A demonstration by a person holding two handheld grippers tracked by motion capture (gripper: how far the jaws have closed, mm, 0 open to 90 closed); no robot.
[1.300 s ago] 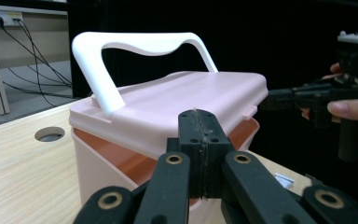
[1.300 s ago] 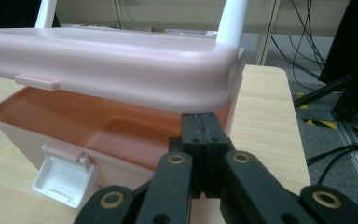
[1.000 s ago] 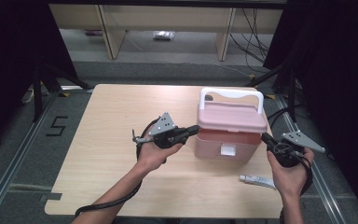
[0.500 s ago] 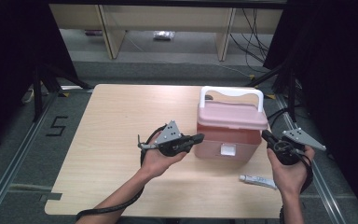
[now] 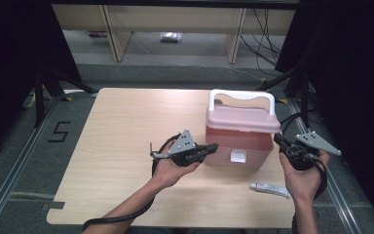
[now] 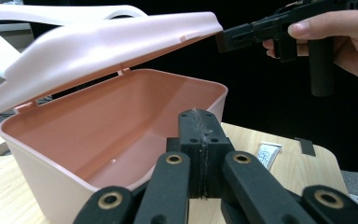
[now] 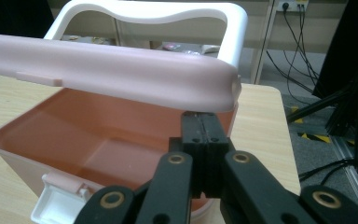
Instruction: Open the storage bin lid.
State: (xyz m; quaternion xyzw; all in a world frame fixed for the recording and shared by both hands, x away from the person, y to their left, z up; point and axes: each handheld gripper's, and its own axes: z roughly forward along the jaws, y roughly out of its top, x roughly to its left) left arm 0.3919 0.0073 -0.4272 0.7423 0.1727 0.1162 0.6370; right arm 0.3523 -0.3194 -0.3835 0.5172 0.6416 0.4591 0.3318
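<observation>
Pink box (image 6: 98,135) looks like smooth moulded plastic, faintly satin inside, and its lid (image 7: 112,70) is a paler pink with a soft sheen. White handle (image 7: 144,14), same smooth plastic. Left gripper (image 6: 200,140) shows matt black jaws with brass-coloured rivets; right gripper (image 7: 204,140) alike. Grey plate (image 5: 184,143) reads as dull metal. Table (image 5: 126,126): pale wood-grain top, smooth, low gloss. Tube (image 5: 270,188) is glossy white.

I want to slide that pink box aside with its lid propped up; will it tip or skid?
The pink box looks empty inside, so probably light and quick to skid. Its raised lid and upright white handle put weight high, so it may rock backward.
</observation>
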